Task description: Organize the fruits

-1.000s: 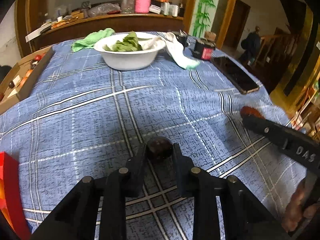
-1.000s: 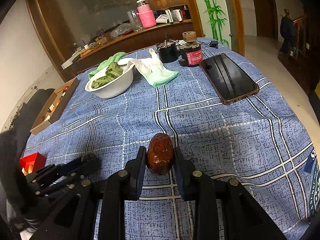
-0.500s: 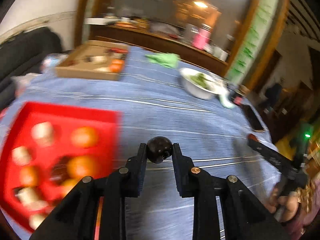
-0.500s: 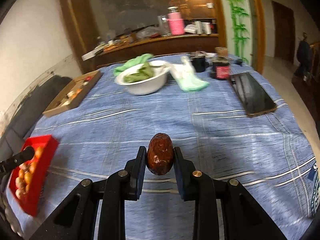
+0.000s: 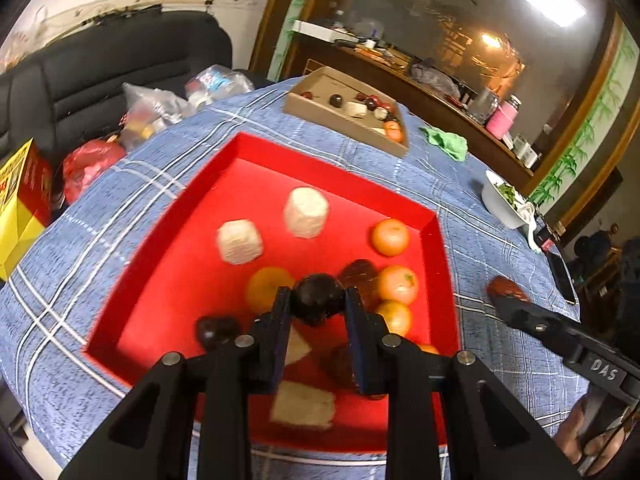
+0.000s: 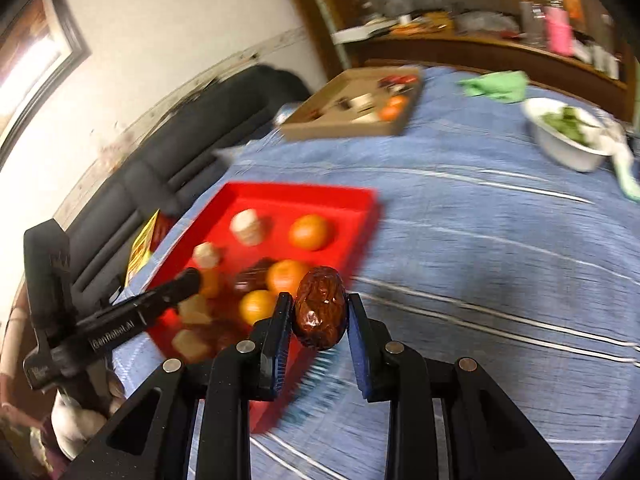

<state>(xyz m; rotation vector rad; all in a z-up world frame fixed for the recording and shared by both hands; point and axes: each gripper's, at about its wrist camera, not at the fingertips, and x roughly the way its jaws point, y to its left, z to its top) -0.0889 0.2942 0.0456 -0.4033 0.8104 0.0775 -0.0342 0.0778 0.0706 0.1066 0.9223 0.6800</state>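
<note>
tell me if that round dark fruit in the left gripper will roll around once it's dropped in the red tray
Probably yes. The dark fruit looks nearly round and smooth, and the red tray has a flat floor with no dividers visible, so it may roll. The oranges and other fruit close below would likely stop it, and the tray's raised wall should keep it in.

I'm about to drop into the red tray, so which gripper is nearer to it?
Left. The left gripper, holding a dark round fruit, is over the red tray. The right gripper, holding a brown date, is beside the tray's edge, over the tablecloth.
</note>
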